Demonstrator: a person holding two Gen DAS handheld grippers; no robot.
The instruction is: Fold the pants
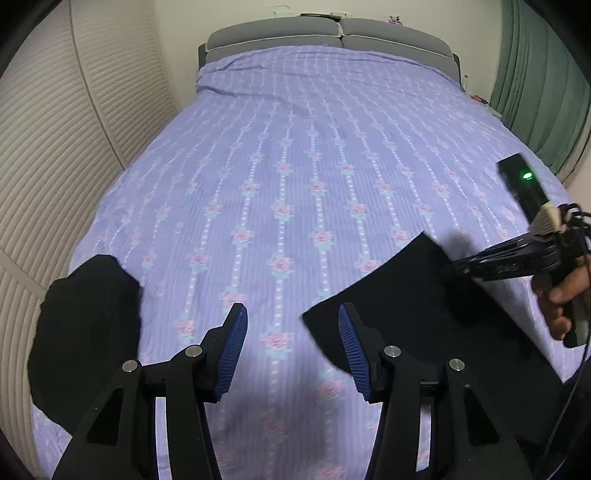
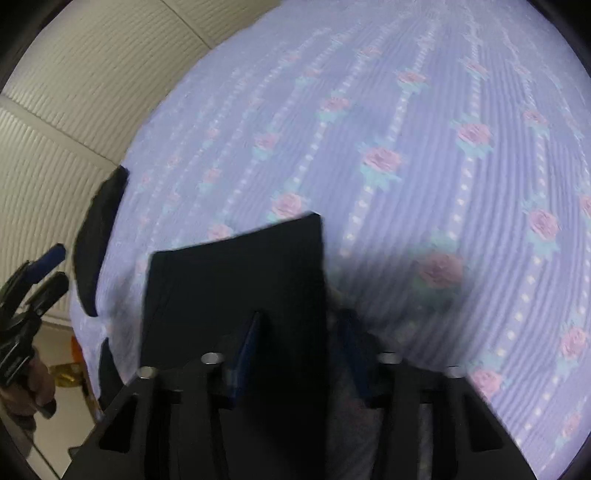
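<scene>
Most of the floral bedspread (image 1: 295, 166) lies bare up to the grey headboard (image 1: 332, 33). Near its foot edge, the black pants (image 1: 406, 295) show one squared end, another dark bunch at the left edge. Left gripper (image 1: 291, 347) spread, empty over sheet; right gripper (image 2: 295, 354) pinching the pants' cloth.

The left hand-held gripper (image 1: 291, 345) points steeply down at the bed (image 1: 295, 177), its blue pads (image 1: 232, 347) apart with only bedspread between them. To its right, the right hand-held gripper (image 1: 448, 271), held in a hand (image 1: 561, 295), is closed over the bed.
</scene>
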